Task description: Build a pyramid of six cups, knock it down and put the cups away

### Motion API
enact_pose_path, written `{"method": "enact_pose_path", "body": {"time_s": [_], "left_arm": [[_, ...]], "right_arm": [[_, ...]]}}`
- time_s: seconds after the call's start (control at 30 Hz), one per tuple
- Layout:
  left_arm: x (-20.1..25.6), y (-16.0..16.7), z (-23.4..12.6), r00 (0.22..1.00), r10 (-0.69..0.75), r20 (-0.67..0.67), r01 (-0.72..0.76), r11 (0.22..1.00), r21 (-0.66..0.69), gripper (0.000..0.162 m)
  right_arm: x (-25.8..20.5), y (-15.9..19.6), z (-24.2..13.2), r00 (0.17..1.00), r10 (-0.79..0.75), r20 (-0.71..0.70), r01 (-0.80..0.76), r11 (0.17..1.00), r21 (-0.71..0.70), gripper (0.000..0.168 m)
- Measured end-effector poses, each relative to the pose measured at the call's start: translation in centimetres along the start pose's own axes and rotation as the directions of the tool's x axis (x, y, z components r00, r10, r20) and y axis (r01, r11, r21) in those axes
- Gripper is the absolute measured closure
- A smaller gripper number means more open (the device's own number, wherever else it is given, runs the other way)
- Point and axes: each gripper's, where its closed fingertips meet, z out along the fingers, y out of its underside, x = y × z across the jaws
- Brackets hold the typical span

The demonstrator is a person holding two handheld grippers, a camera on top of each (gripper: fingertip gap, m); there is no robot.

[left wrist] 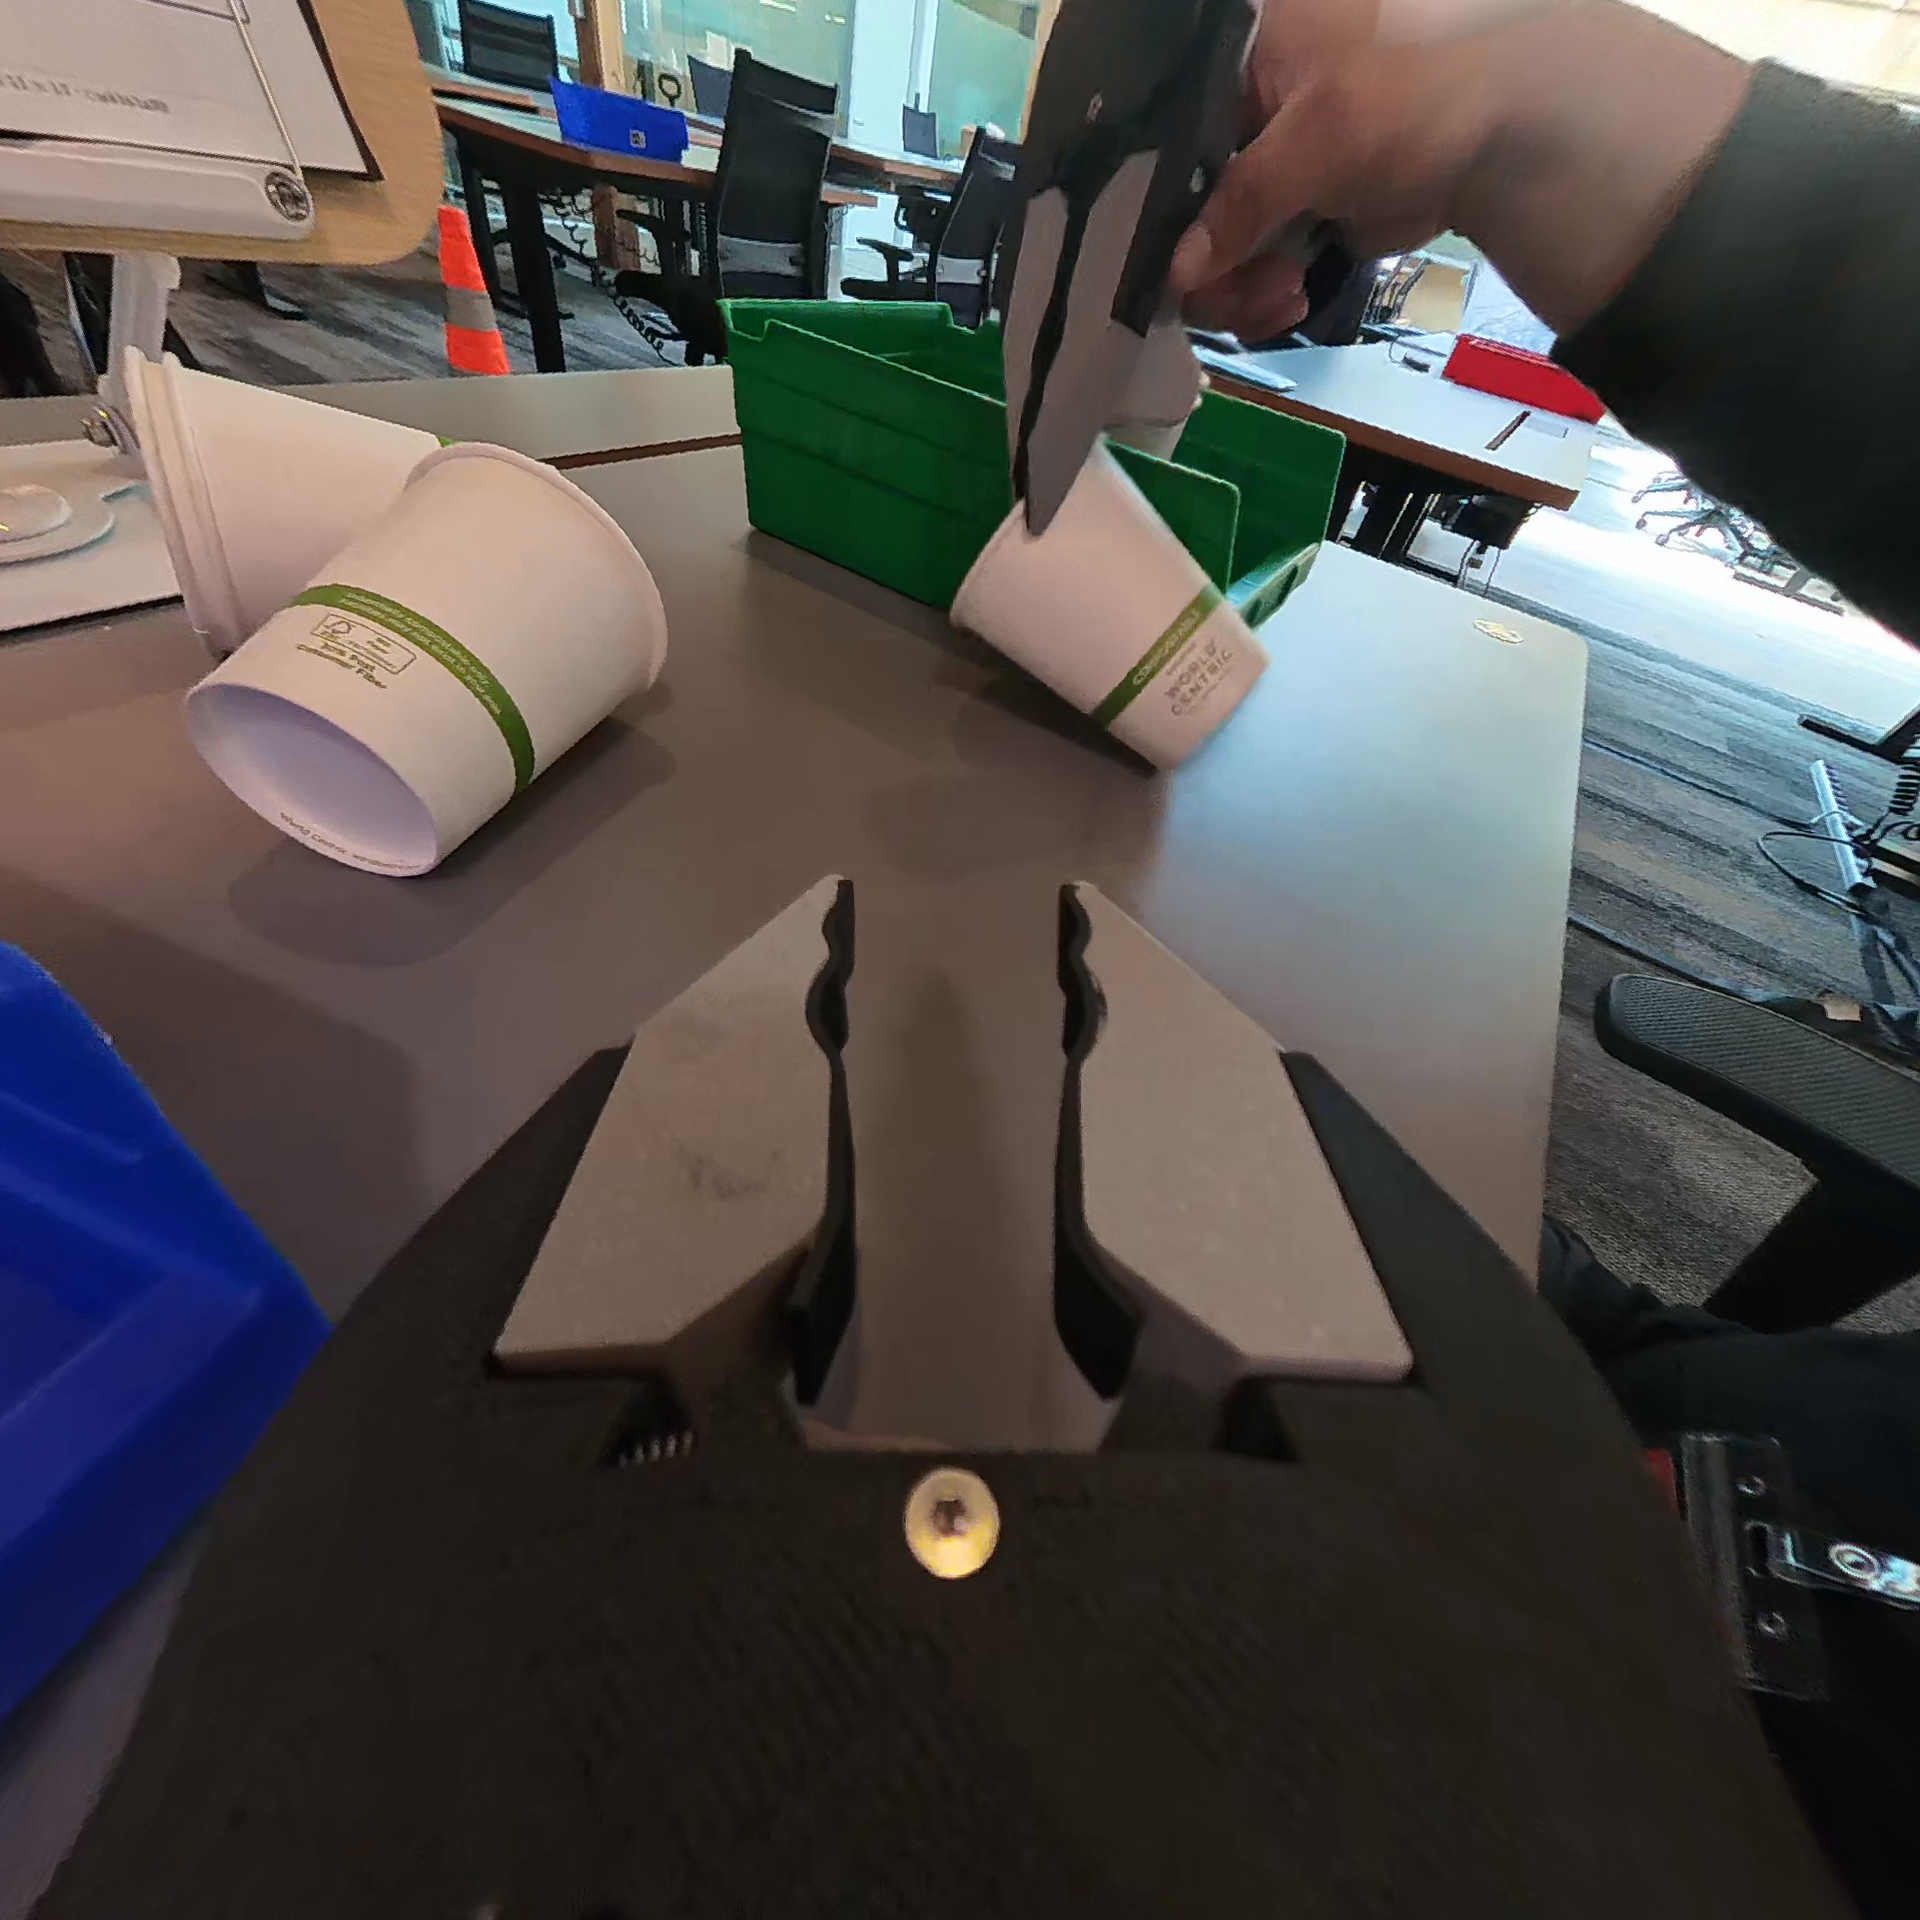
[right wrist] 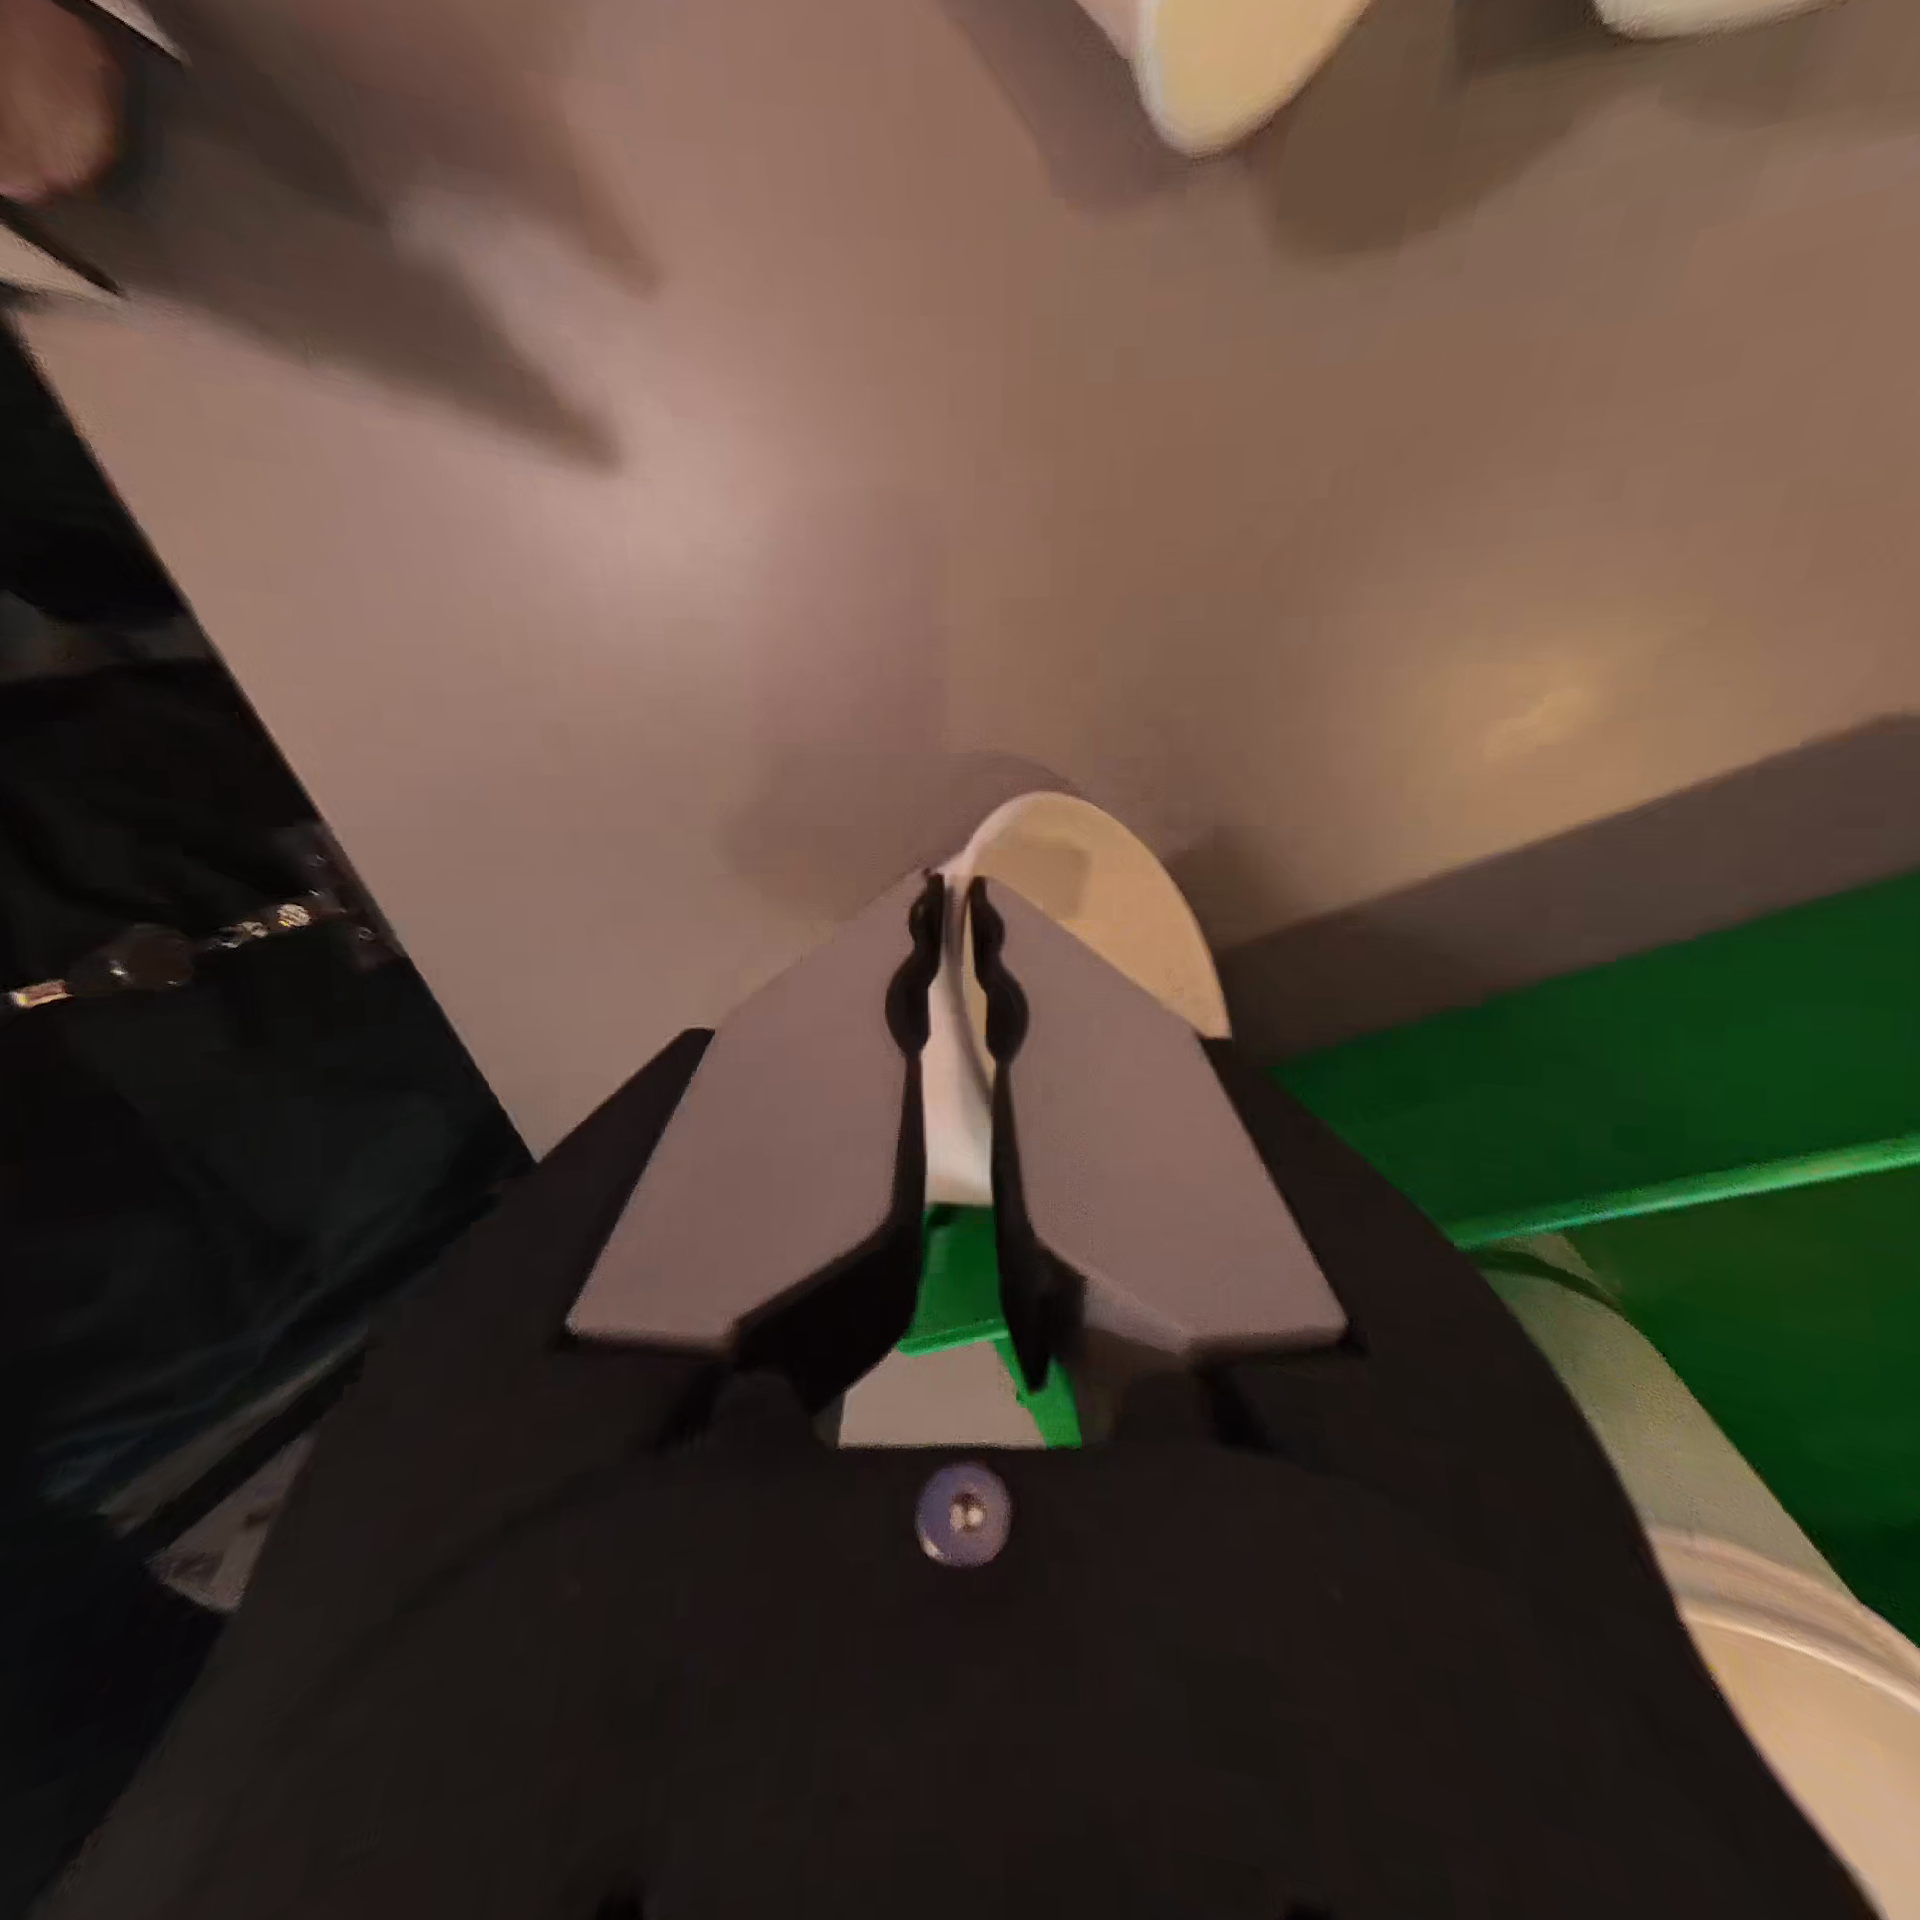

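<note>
While the right hand-held gripper pinches its wall at the rim, one white paper cup with a green band hangs tilted just in front of the green bin, its base swung toward the camera and low over the grey worktop. Whether that base touches the worktop is hard to tell from the left wrist view. In the right wrist view the two fingers are pressed nearly together on the thin cup wall, one finger outside and the other apparently inside the mouth, with the curved rim showing past the tips.

A hand in a dark sleeve holds that gripper from above, over the bin. Inside the bin, at the lower right of the right wrist view, lies another white cup on its side, though this part of the picture is blurred.

Farther left on the worktop two more cups lie tipped over: one with its base facing the camera and a green band around it, and behind it a second lying with its rim to the left, the two touching or nearly so.

The left hand-held gripper hovers low over the worktop nearer the camera, its fingers spread apart and holding nothing. A blue bin sits at the left edge just beside it. Beyond the worktop are desks, black office chairs and an orange traffic cone.
</note>
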Motion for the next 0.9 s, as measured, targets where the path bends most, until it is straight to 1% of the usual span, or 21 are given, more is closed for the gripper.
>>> {"method": "enact_pose_path", "body": {"time_s": [0.03,0.1,0.2,0.27,0.3,0.37,0.43,0.47,0.57,0.67,0.8,0.83,0.87,0.9], "left_arm": [[0.0,0.0,0.0,1.0,-0.006,-0.001,0.006,1.0,0.001,0.125],[-0.1,-0.1,-0.1,1.0,-0.013,0.0,0.013,1.0,0.006,0.125],[-0.2,-0.2,-0.1,1.0,-0.012,0.006,0.012,1.0,0.012,0.125],[-0.2,-0.2,-0.1,1.0,-0.007,0.011,0.007,1.0,0.013,0.126],[-0.2,-0.2,-0.1,1.0,-0.003,0.014,0.003,1.0,0.012,0.126],[-0.2,-0.1,-0.1,1.0,0.003,0.022,-0.003,1.0,0.007,0.126],[-0.2,0.0,0.0,1.0,0.003,0.027,-0.004,1.0,0.002,0.126],[-0.1,0.0,0.1,1.0,-0.001,0.023,0.001,1.0,0.001,0.127],[0.2,0.1,0.3,1.0,-0.003,0.014,0.003,1.0,-0.007,0.126],[0.1,0.1,0.3,1.0,-0.015,0.009,0.015,1.0,-0.007,0.126],[-0.2,-0.1,0.1,0.999,-0.054,-0.001,0.054,0.998,0.011,0.126],[-0.2,-0.2,0.1,0.998,-0.062,-0.004,0.062,0.998,0.012,0.126],[-0.3,-0.2,0.1,0.998,-0.068,-0.006,0.068,0.998,0.012,0.126],[-0.3,-0.2,0.1,0.997,-0.072,-0.008,0.072,0.997,0.011,0.126]], "right_arm": [[-0.3,-0.6,-0.7,1.0,-0.027,-0.01,0.027,0.999,0.041,0.168],[-1.2,-1.6,-2.6,0.997,-0.073,-0.035,0.077,0.987,0.139,0.168],[-2.5,-2.8,-6.8,0.995,-0.065,-0.081,0.087,0.946,0.313,0.168],[-1.8,-3.1,-10.5,0.968,-0.014,-0.252,0.124,0.895,0.428,0.168],[-1.3,-3.0,-12.8,0.94,0.036,-0.339,0.144,0.86,0.49,0.168],[0.1,-1.6,-17.2,0.834,0.153,-0.53,0.208,0.803,0.558,0.168],[1.6,0.9,-20.3,0.704,0.245,-0.667,0.244,0.797,0.552,0.168],[2.3,2.2,-21.1,0.658,0.279,-0.7,0.234,0.808,0.541,0.168],[4.0,4.8,-21.1,0.62,0.327,-0.713,0.182,0.824,0.536,0.168],[5.7,5.8,-20.1,0.616,0.361,-0.7,0.16,0.813,0.56,0.168],[7.8,6.8,-15.8,0.688,0.371,-0.623,0.031,0.844,0.536,0.167],[7.9,6.6,-15.0,0.703,0.363,-0.612,0.034,0.842,0.539,0.16],[8.0,6.5,-14.7,0.7,0.369,-0.611,0.041,0.834,0.55,0.148],[8.0,6.5,-14.7,0.691,0.381,-0.614,0.045,0.825,0.563,0.143]]}}
